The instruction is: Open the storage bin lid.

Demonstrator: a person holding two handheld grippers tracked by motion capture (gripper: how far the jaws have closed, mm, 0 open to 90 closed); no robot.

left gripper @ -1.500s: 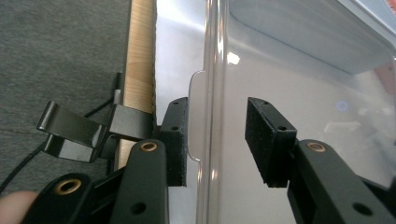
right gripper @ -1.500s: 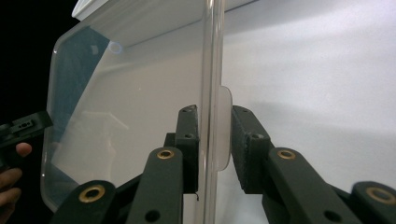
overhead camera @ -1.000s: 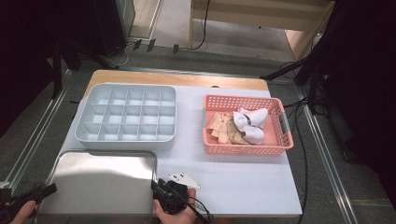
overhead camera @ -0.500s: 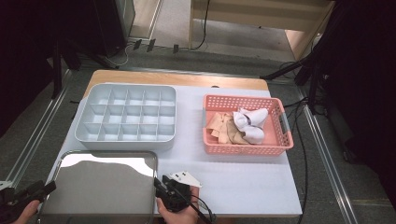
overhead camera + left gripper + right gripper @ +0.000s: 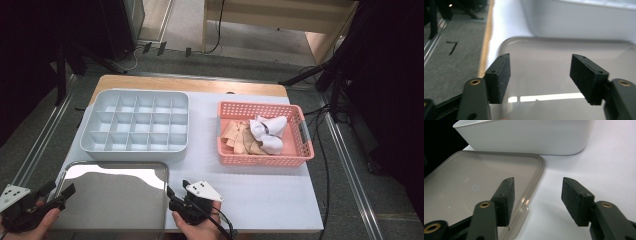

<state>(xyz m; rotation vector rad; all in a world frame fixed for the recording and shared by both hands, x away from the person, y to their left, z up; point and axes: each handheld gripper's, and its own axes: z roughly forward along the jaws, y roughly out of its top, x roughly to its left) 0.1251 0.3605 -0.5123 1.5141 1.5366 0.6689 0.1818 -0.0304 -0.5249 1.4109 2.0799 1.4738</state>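
High view: we hold the left gripper (image 5: 52, 199) at the near left edge of the clear lid (image 5: 115, 195) (flat on the white surface (image 5: 260, 200)), fingers just opened, empty. Our right gripper (image 5: 181, 192) straddles the lid's right edge, fingers just spread, pressing nothing. Behind sits the grey divided tray (image 5: 136, 126).

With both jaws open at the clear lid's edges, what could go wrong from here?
1. The flat clear plastic lid lies near the table's front edge; a nudge could slide it off.
2. The right gripper has its jaws straddling the lid's thin rim, a shallow grip that might slip.
3. The left gripper hovers open over the glossy lid surface.
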